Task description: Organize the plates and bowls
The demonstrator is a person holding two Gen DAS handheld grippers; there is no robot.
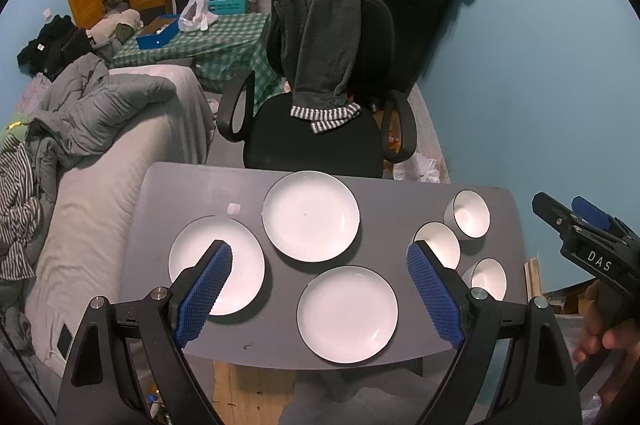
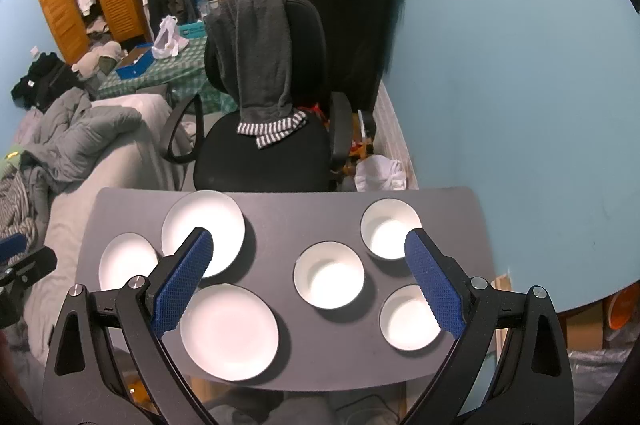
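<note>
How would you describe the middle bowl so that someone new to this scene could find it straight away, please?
Start at the grey table in front of the black office chair. Three white plates sit on its left half and three white bowls on its right. The middle bowl is the bowl closest to the plates, standing left of the other two bowls.

Dim room, plate glare, fisheye vignette

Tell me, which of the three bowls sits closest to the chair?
The bowl at the table's far right corner, nearest the chair. The middle bowl and near-right bowl sit closer to the camera.
</note>
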